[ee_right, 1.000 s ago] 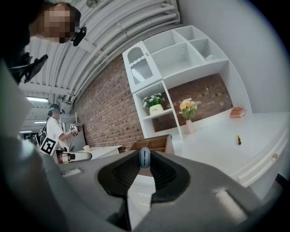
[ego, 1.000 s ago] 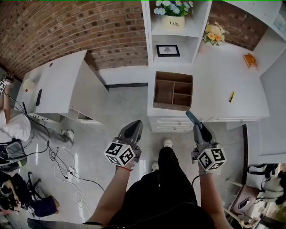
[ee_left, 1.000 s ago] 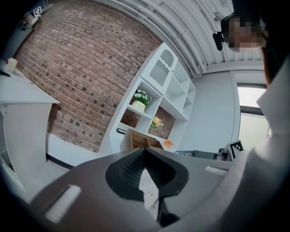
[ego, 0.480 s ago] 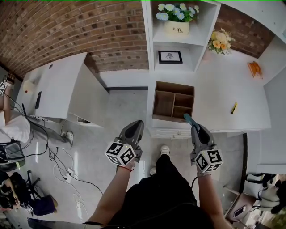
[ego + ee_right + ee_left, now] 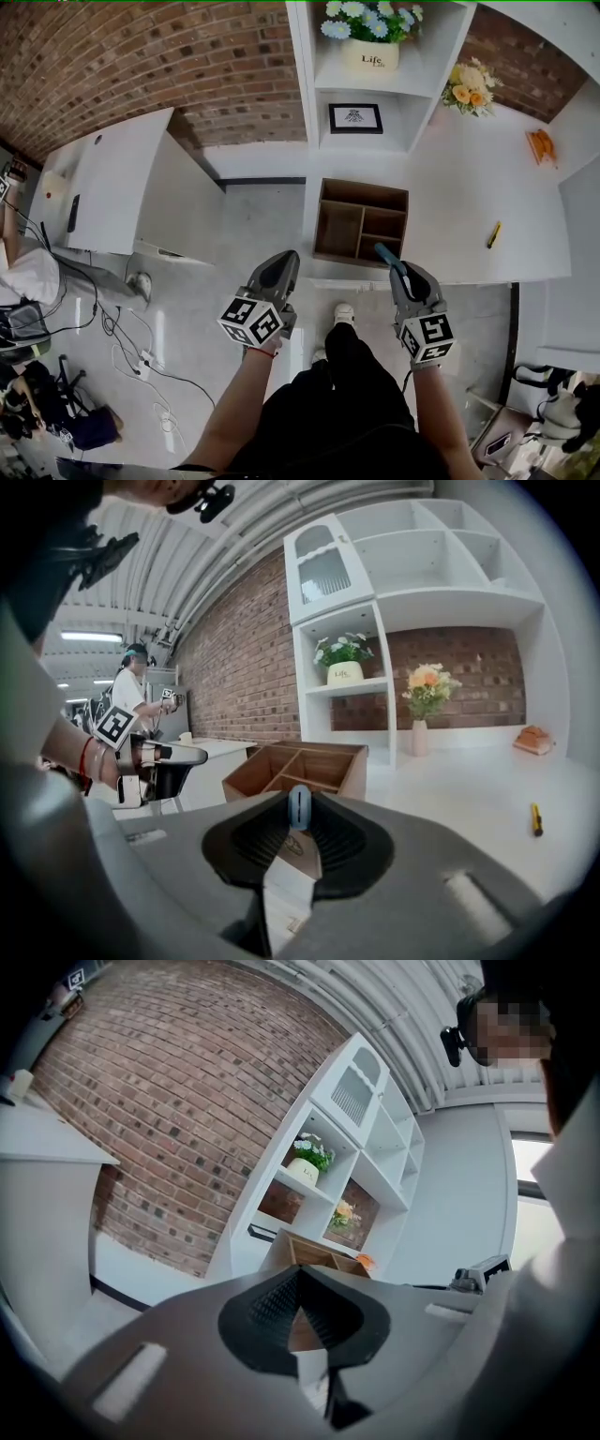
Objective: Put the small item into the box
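A brown wooden box (image 5: 361, 223) with several open compartments sits at the near left edge of a white counter (image 5: 469, 206); the box (image 5: 300, 770) also shows ahead in the right gripper view. My right gripper (image 5: 392, 265) is shut on a small blue item (image 5: 385, 255), whose end sticks up between the jaws as a blue item (image 5: 299, 807), just short of the box's near wall. My left gripper (image 5: 278, 272) hangs over the floor left of the box, shut and holding nothing; the box (image 5: 314, 1254) shows beyond its jaws.
A yellow pen (image 5: 493, 234) and an orange object (image 5: 541, 145) lie on the counter. A white shelf unit holds a flower pot (image 5: 367, 37) and a framed picture (image 5: 354, 118); a vase of flowers (image 5: 471, 86) stands beside it. A white desk (image 5: 103, 183) and floor cables (image 5: 131, 337) are at left.
The view has moved closer to the counter, and my right gripper with the blue item has come forward and left to the box's near edge. The left gripper has barely moved.
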A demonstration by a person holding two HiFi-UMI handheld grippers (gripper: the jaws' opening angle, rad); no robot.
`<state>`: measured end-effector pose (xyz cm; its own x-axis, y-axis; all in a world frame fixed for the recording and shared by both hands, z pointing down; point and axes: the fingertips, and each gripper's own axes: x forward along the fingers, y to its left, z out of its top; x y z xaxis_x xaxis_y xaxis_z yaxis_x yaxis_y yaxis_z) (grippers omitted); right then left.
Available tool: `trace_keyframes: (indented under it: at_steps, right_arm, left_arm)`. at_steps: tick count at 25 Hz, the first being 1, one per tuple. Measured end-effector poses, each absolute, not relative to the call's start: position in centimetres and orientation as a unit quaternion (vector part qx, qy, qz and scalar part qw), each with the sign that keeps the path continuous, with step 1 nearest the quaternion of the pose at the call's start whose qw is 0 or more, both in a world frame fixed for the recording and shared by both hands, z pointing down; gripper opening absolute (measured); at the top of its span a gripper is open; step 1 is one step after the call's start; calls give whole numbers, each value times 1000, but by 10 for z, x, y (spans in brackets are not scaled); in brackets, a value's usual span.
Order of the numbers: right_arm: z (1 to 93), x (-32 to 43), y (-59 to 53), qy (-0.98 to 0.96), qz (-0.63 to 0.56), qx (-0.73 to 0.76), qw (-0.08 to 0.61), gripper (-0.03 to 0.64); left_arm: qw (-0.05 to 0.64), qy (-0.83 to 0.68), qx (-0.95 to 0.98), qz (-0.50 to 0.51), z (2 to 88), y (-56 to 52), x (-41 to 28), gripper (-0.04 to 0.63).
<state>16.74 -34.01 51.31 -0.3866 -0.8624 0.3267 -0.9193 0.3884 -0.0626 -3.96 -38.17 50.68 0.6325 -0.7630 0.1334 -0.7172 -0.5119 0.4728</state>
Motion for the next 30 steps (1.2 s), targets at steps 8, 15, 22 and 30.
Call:
trace_keyframes:
  at_steps: [8, 15, 22, 30]
  right_arm:
    - [525, 156, -354, -835, 93, 512, 179, 71]
    - [531, 143, -363, -836, 65, 489, 241, 72]
    - [540, 144, -369, -832, 73, 483, 264, 75]
    - [540, 144, -368, -834, 60, 479, 269, 77]
  left_arm:
    - [249, -433, 866, -37, 515, -399, -36, 2]
    - [253, -436, 862, -40, 520, -406, -34, 2]
    - [256, -439, 860, -42, 521, -411, -33, 2]
    - [259, -443, 857, -41, 524, -409, -35, 2]
